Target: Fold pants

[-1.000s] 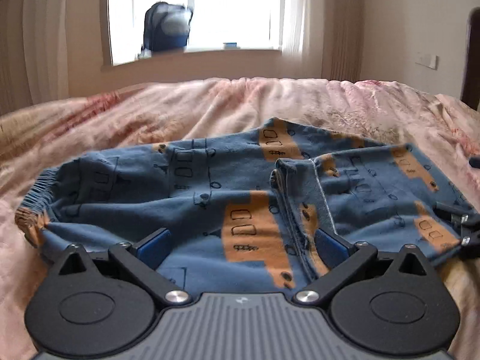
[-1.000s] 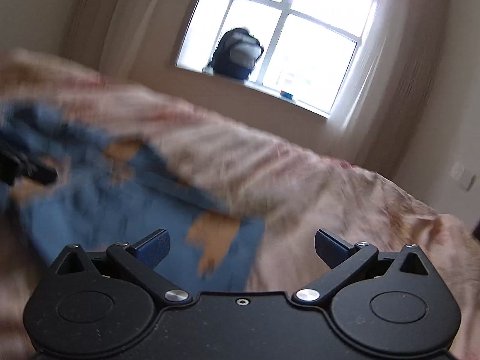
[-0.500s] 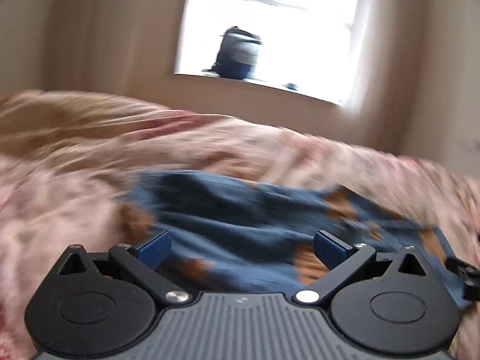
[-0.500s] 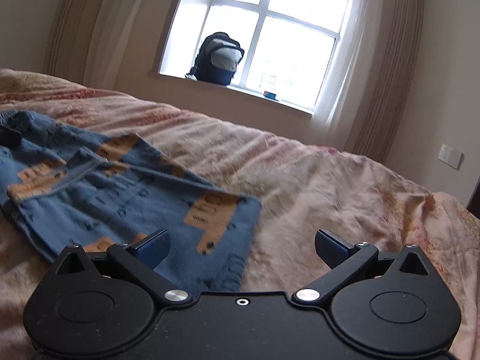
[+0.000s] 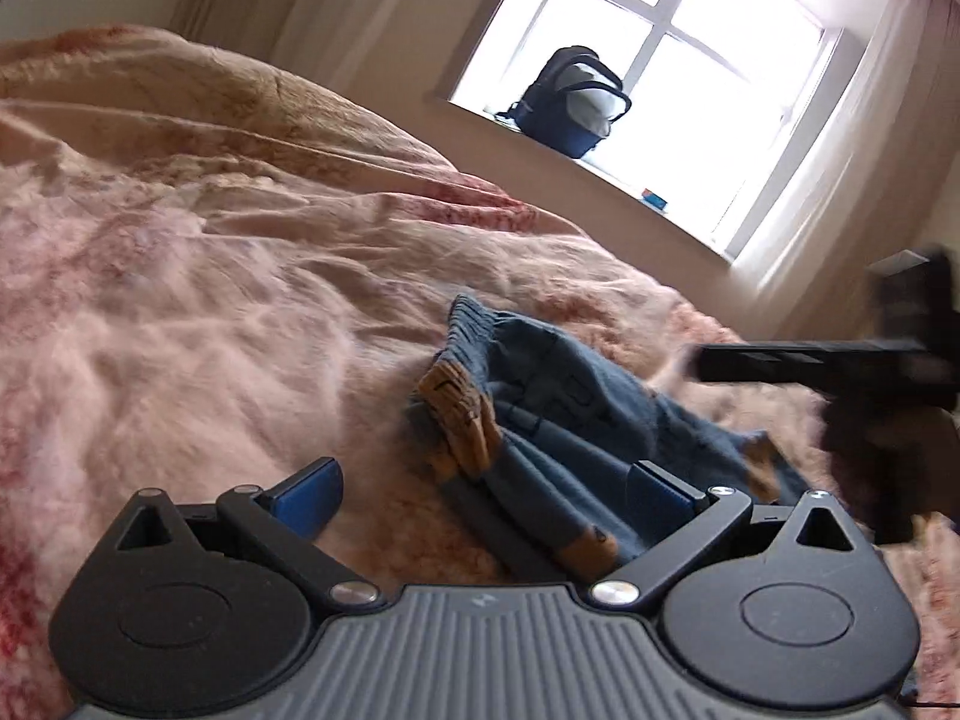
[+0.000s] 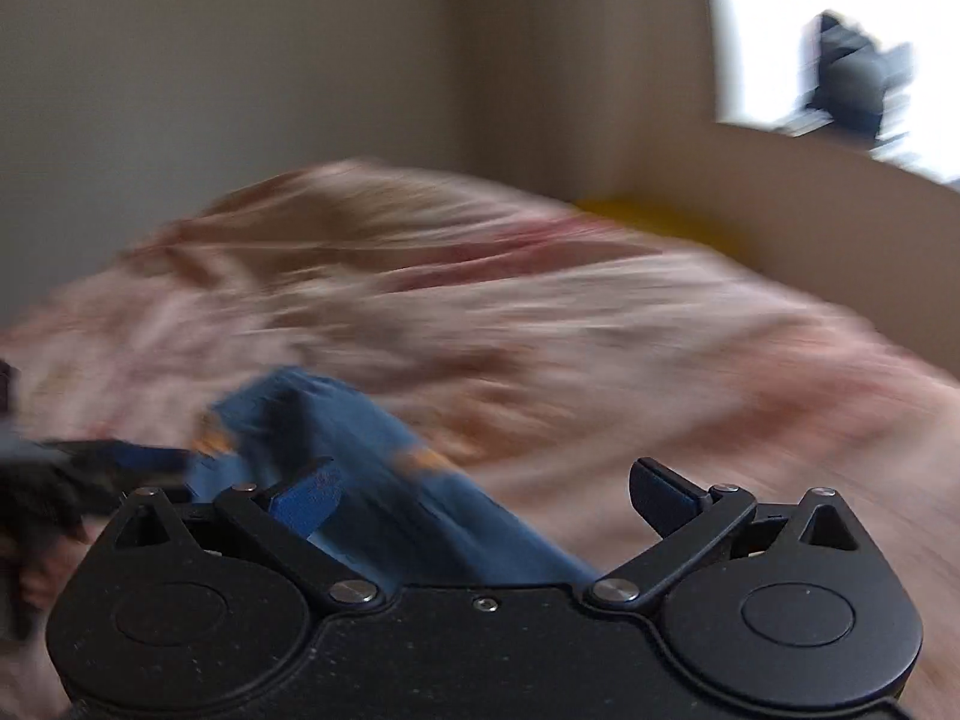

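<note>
The bed, under a rumpled pink floral cover, fills both my views; the window stands behind it with a dark backpack on the sill. The pants, blue with orange print, lie bunched on the cover, elastic waistband nearest the window side; in the right wrist view they are blurred, running under my right hand-held gripper. My left hand-held gripper is spread wide, holding nothing; one blue pad sits over bare cover, the other over the cloth. My right one is likewise spread and empty; it also shows, blurred, at the right edge of the left view. Judgement: I am between folds, repositioning; the next move calls for each hand-held gripper to settle on an edge of the bundle, pinching all layers, before carrying it over.
</note>
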Available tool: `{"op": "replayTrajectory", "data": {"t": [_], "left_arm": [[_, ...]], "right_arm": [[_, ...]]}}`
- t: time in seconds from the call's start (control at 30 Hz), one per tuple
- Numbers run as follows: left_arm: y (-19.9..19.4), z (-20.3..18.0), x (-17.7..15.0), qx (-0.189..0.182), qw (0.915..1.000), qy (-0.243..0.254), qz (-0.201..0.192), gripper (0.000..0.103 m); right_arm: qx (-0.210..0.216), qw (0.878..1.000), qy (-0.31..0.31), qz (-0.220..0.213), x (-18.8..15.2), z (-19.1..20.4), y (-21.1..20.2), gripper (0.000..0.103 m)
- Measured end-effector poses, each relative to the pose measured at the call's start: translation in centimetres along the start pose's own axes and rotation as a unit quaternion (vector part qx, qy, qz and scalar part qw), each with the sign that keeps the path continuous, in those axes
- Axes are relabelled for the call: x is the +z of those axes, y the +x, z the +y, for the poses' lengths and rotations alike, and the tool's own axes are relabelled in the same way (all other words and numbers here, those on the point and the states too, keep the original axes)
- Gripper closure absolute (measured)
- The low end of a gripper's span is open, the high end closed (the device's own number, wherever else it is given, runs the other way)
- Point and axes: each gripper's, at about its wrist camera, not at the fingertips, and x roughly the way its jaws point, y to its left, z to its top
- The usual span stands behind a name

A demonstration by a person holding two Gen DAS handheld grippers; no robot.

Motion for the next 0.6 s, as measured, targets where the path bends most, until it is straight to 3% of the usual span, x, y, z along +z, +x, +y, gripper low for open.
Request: {"op": "replayTrajectory", "data": {"t": [0.07, 0.17, 0.23, 0.3, 0.43, 0.53, 0.6], "left_arm": [[0.2, 0.3, 0.2, -0.015, 0.9998, -0.008, 0.004, 0.000], [0.7, 1.1, 0.8, -0.033, 0.9992, -0.022, 0.009, 0.000], [1.0, 1.8, 1.0, -0.044, 0.9981, -0.041, 0.013, 0.000], [1.3, 2.6, 1.1, -0.053, 0.9964, -0.064, 0.018, 0.001], [1.7, 2.9, 1.3, -0.057, 0.9941, -0.089, 0.023, 0.002], [1.9, 3.1, 1.6, -0.063, 0.9905, -0.119, 0.028, 0.009], [2.3, 3.5, 1.8, -0.064, 0.9864, -0.148, 0.031, 0.020]], "right_arm": [[0.046, 0.998, -0.003, 0.033, 1.8, 0.0, 3.3, 0.007], [0.088, 0.993, -0.033, 0.071, 3.2, 1.7, 6.8, 0.032], [0.077, 0.989, -0.089, 0.090, 3.3, 3.3, 8.2, 0.063], [0.079, 0.987, -0.102, 0.099, 2.8, 3.8, 9.1, 0.065], [0.103, 0.989, -0.056, 0.085, 1.9, 1.7, 9.1, 0.067], [0.121, 0.989, -0.027, 0.075, 1.5, 0.6, 9.4, 0.067], [0.122, 0.989, -0.030, 0.072, 1.5, 0.7, 9.5, 0.067]]}}
